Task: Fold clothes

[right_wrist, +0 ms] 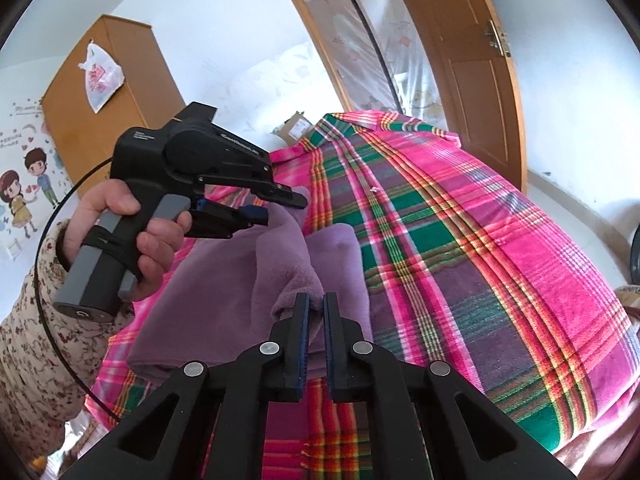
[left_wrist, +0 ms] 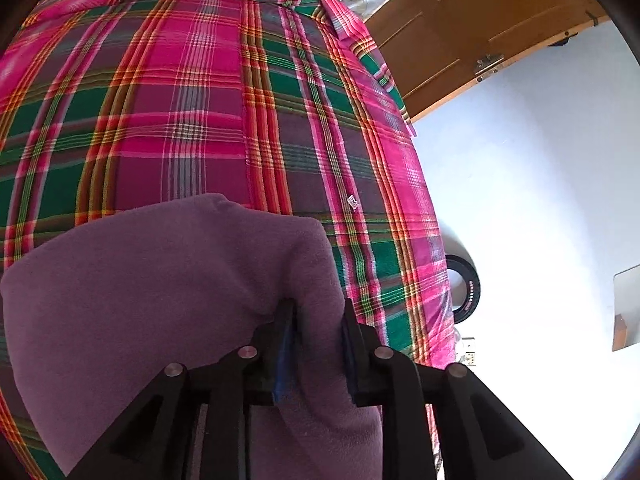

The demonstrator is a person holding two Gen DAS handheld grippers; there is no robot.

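Observation:
A purple fleece garment [right_wrist: 240,292] lies partly lifted on a bed covered by a pink, green and red plaid sheet [right_wrist: 460,240]. In the right wrist view my right gripper [right_wrist: 316,308] has its fingers close together on a raised fold of the fleece. In that same view a hand holds my left gripper [right_wrist: 280,209] higher and to the left, and it pinches another edge of the garment. In the left wrist view the left gripper [left_wrist: 318,320] is shut on the purple fleece [left_wrist: 160,288], which drapes over the fingers and hides their tips.
A wooden door [right_wrist: 472,80] stands behind the bed, a wardrobe [right_wrist: 120,100] with a plastic bag on it at the left. A cardboard box [right_wrist: 296,126] sits past the bed's far end. A black ring [left_wrist: 468,288] lies on the white floor beside the bed.

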